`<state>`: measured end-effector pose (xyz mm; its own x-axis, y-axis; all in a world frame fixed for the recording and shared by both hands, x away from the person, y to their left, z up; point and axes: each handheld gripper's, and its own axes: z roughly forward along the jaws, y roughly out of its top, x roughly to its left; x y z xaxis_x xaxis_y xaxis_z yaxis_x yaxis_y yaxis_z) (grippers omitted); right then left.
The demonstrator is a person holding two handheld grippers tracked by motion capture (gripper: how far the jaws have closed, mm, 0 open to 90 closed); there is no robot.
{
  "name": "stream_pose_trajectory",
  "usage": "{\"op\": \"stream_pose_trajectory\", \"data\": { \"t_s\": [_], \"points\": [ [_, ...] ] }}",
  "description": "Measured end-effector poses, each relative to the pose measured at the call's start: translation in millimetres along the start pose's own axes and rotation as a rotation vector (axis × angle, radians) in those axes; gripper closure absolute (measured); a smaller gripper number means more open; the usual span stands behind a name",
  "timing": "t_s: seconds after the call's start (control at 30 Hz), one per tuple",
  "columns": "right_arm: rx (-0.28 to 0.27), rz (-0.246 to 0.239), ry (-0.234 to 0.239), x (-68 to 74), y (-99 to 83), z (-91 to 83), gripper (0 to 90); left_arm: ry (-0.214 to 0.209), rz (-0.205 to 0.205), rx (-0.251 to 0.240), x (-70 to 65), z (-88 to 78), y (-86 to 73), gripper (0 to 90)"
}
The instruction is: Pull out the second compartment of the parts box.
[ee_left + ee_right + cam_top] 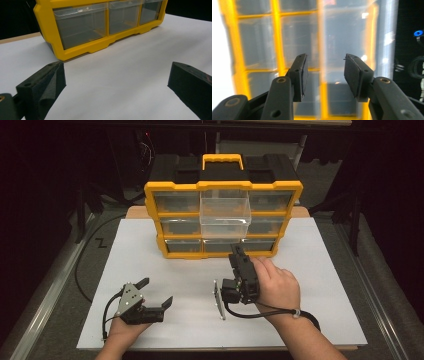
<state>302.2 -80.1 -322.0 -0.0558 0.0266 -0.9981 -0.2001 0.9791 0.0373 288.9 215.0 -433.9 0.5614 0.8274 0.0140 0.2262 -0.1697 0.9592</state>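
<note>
A yellow organizer (222, 185) with clear drawers stands at the back of the white board (320, 285). Its top middle drawer (225, 209) is pulled out toward me. My right gripper (235, 251), turned on its side, hovers just in front of the bottom middle drawer (220, 245). In the right gripper view the right gripper (325, 72) is open with nothing between its pads, and the organizer's frame (275, 30) is blurred behind it. My left gripper (157, 291) rests low at the front left, open and holding nothing. The left gripper (116, 75) faces the organizer's bottom row (82, 50).
A black cable (82, 270) curves over the floor left of the board. Metal rails (45, 290) run along both sides. A black case with a yellow handle (222, 161) sits on top of the organizer. Dark surroundings lie beyond.
</note>
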Motion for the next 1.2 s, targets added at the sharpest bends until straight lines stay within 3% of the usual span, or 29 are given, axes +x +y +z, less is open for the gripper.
{"op": "stream_pose_trajectory", "data": {
  "t_s": [0.33,0.53,0.63,0.7,0.87,0.97,1.07,1.17,1.2],
  "points": [
    [0.04,0.013,0.14,76.8,-36.0,0.3,49.5,0.012,-0.008,-0.004,1.6,-0.7,-0.3,2.1],
    [0.075,-0.003,0.198,108.2,-60.5,-2.3,48.4,0.024,-0.024,-0.009,4.3,-1.9,-0.7,2.1],
    [0.127,0.034,0.226,113.1,-78.1,-5.7,46.8,0.029,-0.024,-0.005,5.1,-2.4,-1.1,2.1],
    [0.152,0.03,0.274,112.6,-90.2,-6.3,43.5,0.033,-0.028,-0.006,6.3,-2.9,-1.1,2.1],
    [0.192,0.034,0.286,114.4,-113.5,-6.5,40.8,0.049,-0.044,-0.007,10.3,-3.8,-1.5,2.1],
    [0.193,0.038,0.278,111.5,-119.9,-3.5,38.5,0.06,-0.051,-0.008,11.6,-3.6,-1.5,2.1],
    [0.203,0.053,0.28,112.2,-121.6,-3.3,30.2,0.062,-0.049,-0.004,10.8,-3.6,-1.6,2.1],
    [0.176,0.037,0.281,111.3,-121.5,-2.9,20.6,0.062,-0.047,0.0,10.1,-3.3,-1.8,2.1],
    [0.188,0.058,0.283,112.1,-120.9,-4.3,17.7,0.062,-0.047,0.001,10.0,-3.2,-2.0,2.1]
  ]
}}
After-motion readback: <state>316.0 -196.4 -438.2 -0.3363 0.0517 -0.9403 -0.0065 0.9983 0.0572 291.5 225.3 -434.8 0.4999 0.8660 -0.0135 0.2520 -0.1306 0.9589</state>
